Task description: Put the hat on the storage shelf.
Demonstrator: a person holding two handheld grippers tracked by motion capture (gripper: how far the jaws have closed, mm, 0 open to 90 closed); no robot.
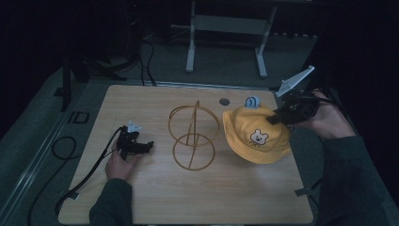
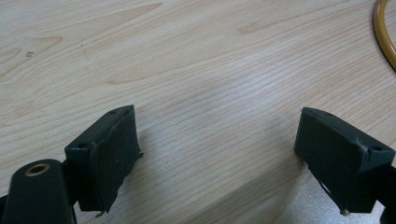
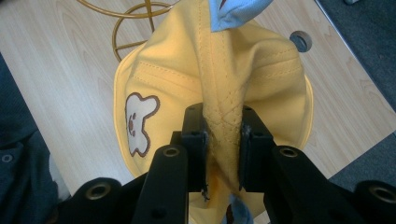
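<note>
I'm pinching the yellow hat (image 3: 224, 84) brim fold with the right claw (image 3: 223, 140), jaws clamped on it, hat sitting right of centre on the table (image 1: 141, 197), probably for lifting onto the wire stand (image 1: 193, 136). Left claw (image 2: 217, 154) is resting lower left, jaws apart, empty.

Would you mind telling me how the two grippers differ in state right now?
The left gripper is open and holds nothing, low over the wooden table; the right gripper is shut on a fold of the yellow hat. Both are black and hand-held.
</note>
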